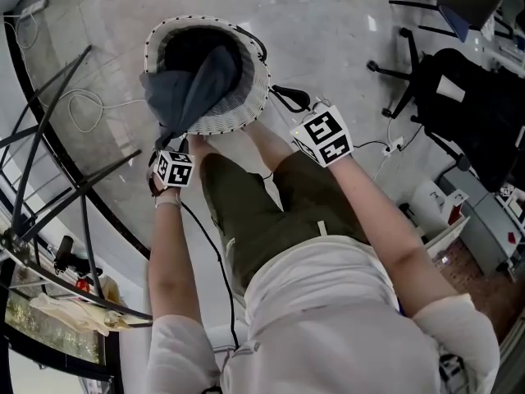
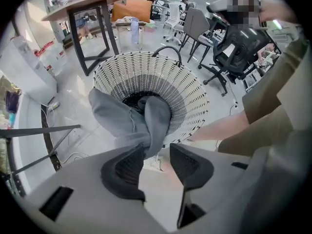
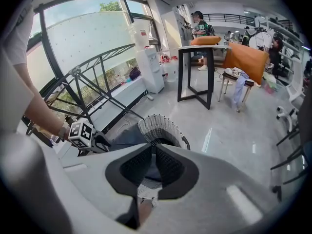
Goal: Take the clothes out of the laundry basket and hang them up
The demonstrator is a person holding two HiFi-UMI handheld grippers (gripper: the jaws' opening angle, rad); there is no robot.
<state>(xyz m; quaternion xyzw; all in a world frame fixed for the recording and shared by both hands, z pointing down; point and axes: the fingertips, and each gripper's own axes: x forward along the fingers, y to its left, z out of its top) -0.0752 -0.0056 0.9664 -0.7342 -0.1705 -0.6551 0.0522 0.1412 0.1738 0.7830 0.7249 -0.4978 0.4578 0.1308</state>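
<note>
The white woven laundry basket [image 1: 239, 109] [image 2: 191, 97] [image 3: 158, 126] is seen on the pale floor [image 1: 328, 23] just ahead of the person's knees, with its mouth turned up toward the head view. A grey garment [image 1: 193, 89] [image 2: 117, 121] [image 3: 124, 138] is draped out of it: part is left down in the dark hollow, the rest is hung over the rim on the person's left. The left gripper [image 1: 168, 148] [image 2: 157, 149] [image 3: 97, 141] is held right at that hanging end, and its jaws are spread wide. In the left gripper view the cloth's lowest fold is laid against the tip of the left pad [image 2: 127, 165], while the other pad is kept clear of it, so nothing is pinched there. Over on the other side, the right gripper [image 1: 297, 121] [image 3: 152, 149] is brought to the near rim beside the basket's black handle [image 1: 291, 97], and its jaws are drawn in to a narrow slit. White weave is glimpsed right between the pads, so the rim appears to be clamped. Dark metal bars [image 1: 57, 179] are seen at the person's left, and an office chair [image 1: 447, 80] well off to the right.
</note>
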